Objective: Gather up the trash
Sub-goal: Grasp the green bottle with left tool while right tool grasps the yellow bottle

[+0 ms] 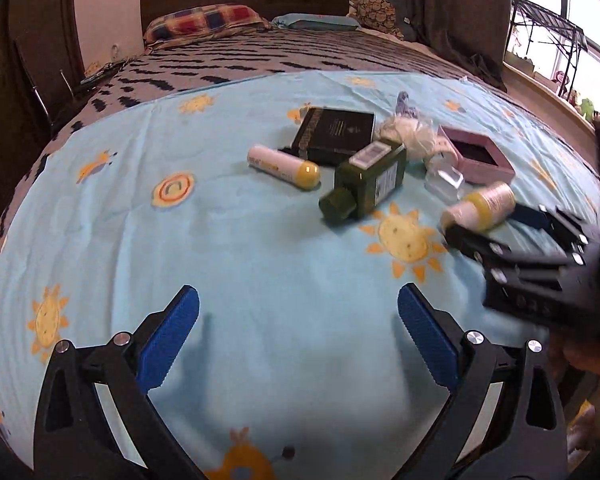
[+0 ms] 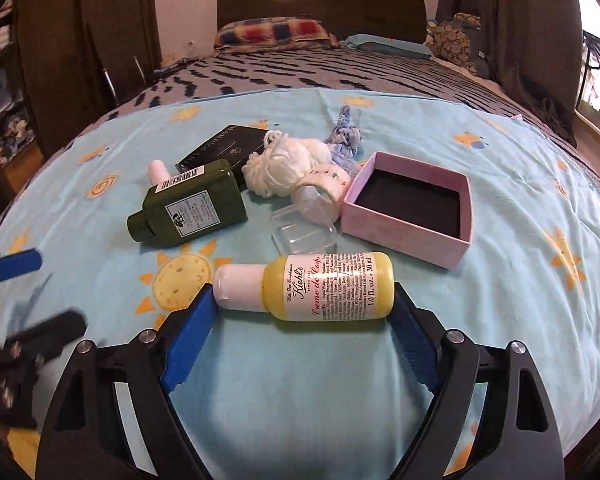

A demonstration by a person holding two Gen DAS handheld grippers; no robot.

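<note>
The small yellow plastic bottle with a white cap (image 2: 306, 288) is bracketed lengthwise by the wide-spread right gripper (image 2: 302, 308), contact unclear; the left gripper (image 1: 298, 314) is held agape, empty, nearby.

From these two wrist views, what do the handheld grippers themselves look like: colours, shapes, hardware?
Both look alike. The left gripper has black angular linkage arms with triangular cut-outs, round silver pivot bolts, and fingers faced with blue ribbed pads. The right gripper shows the same black frame, silver bolts and blue fingers. No cables or printed markings are visible.
</note>
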